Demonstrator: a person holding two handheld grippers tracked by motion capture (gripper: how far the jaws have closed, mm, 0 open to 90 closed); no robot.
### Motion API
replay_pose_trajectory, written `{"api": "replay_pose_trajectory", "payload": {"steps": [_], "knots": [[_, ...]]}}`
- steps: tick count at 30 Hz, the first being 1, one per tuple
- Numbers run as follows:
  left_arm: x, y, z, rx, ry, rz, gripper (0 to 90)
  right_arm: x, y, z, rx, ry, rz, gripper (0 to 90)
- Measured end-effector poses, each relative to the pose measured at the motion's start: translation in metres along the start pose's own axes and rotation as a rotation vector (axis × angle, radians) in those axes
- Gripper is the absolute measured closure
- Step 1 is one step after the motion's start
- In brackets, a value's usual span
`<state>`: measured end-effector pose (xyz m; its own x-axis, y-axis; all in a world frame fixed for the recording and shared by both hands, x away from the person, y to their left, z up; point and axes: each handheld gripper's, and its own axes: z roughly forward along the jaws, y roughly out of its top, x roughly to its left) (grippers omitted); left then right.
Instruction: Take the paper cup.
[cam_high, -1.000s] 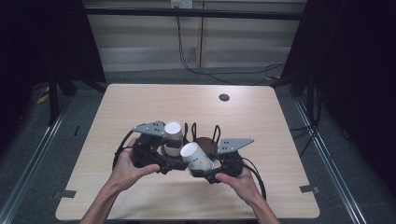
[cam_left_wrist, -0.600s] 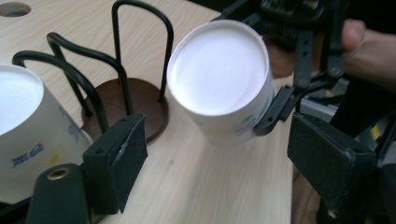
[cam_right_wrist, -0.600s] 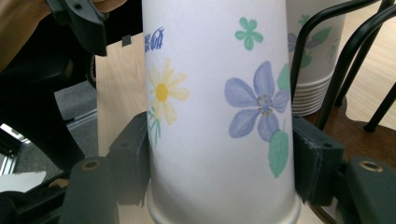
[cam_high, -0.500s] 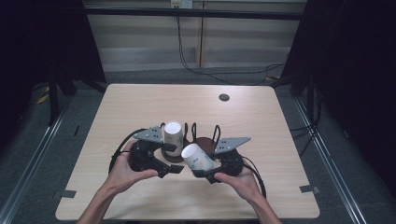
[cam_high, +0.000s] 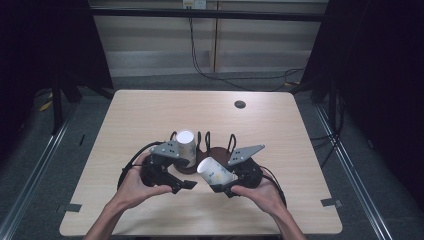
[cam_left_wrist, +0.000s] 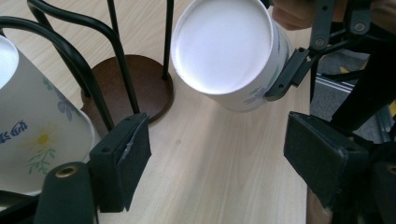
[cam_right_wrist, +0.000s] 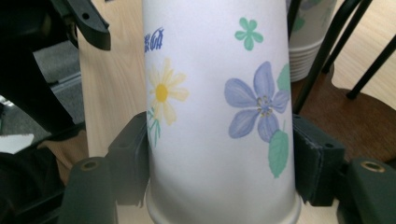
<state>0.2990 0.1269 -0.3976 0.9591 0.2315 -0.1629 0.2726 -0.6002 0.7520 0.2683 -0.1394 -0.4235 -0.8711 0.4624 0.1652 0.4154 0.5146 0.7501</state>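
Nearest me, my right gripper (cam_high: 216, 188) clenches a white flower-printed paper cup (cam_high: 216, 171), tilted over the pale wooden table (cam_high: 300, 150). My left gripper (cam_left_wrist: 219, 154), jaws just closing, grasps nothing. Farther left, stacked paper cups (cam_high: 184, 147) stand in a black wire rack (cam_high: 210, 145).

The bench (cam_high: 150, 115) has a pale wood-grain top with a smooth matt finish. At its centre stands a rack with a dark brown, smooth round base (cam_left_wrist: 140, 88) and thin black glossy wire loops (cam_left_wrist: 88, 70). The paper cup (cam_right_wrist: 219, 116) in the right tool (cam_right_wrist: 219, 177) is matt white paper printed with flowers. Another paper cup (cam_high: 185, 147), at 11 o'clock from it, looks the same. Both tools' jaws are matt black plastic with rough dark padding.
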Motion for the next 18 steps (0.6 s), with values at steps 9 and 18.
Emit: {"api": "replay_pose_trajectory", "payload": {"steps": [9,18], "knots": [[0.001,-0.002,-0.001,0.010,-0.011,0.003,25.1,0.003,0.004,-0.002,0.062,-0.017,-0.036,31.6],[0.001,-0.001,-0.001,0.017,-0.014,0.027,24.7,0.007,0.013,0.002,0.120,-0.026,-0.093,31.8]]}}
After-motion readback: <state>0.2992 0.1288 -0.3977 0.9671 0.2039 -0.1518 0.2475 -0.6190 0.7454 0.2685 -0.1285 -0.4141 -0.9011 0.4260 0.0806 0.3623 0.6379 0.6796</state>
